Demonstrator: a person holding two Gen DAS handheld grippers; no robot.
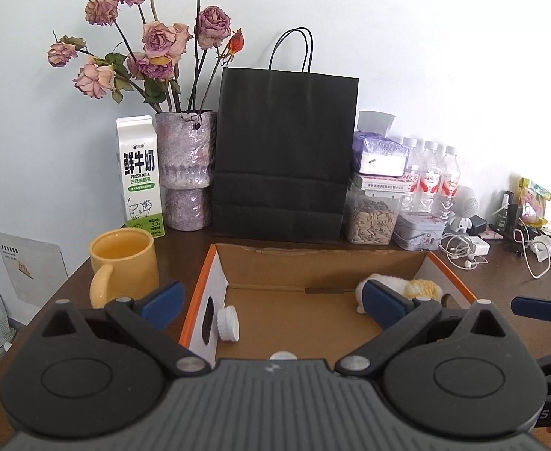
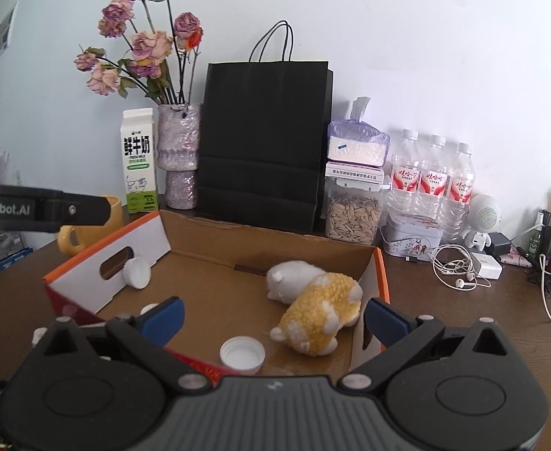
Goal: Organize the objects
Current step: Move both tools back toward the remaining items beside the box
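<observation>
Right wrist view showed both tongs, right gripper and left gripper, spread wide and empty above the cardboard box, where 2 white caps and a plush toy lay; any next pick likely needed centred jaws.

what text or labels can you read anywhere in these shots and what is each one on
"鲜牛奶" and "FRESH MILK": on the milk carton, large black characters above a cow drawing; the smaller green lines below are too small to read.
"enRobot.AI": on the left gripper as it shows from the side in the right wrist view, start cut off.
Red labels on the water bottles: blurred.
Print on the flat box under the tissue pack: unreadable.
</observation>
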